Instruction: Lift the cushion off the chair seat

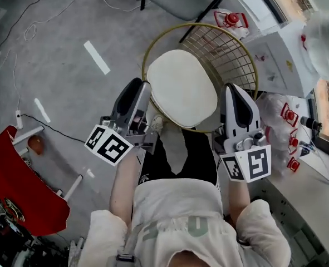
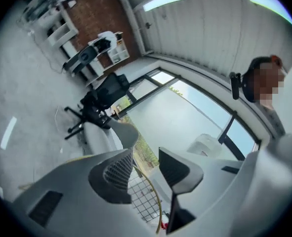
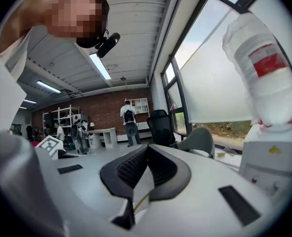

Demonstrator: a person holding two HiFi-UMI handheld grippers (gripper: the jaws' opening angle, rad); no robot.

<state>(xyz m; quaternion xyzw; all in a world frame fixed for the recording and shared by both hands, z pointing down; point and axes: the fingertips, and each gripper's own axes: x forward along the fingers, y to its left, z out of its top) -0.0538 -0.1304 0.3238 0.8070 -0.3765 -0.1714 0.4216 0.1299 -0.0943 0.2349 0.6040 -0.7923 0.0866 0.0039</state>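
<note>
Currently left gripper (image 2: 146,156) jaws apart, right gripper (image 3: 146,148) pinched closed, both empty; one-sided grab could drag round cream cushion (image 1: 181,88) off gold wire chair (image 1: 234,49).

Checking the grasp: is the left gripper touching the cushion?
Cannot tell: head view overlaps left gripper and cushion edges; left gripper view shows only chair wire between open fingers.

Premises read as an open-plan lab or workshop. Evidence: a brick wall (image 3: 86,110) with white shelving (image 3: 138,104), a black office chair (image 3: 161,125) and ceiling strip lights (image 3: 100,65). Loose cables (image 1: 33,29) cross a bare grey floor (image 1: 69,93).
</note>
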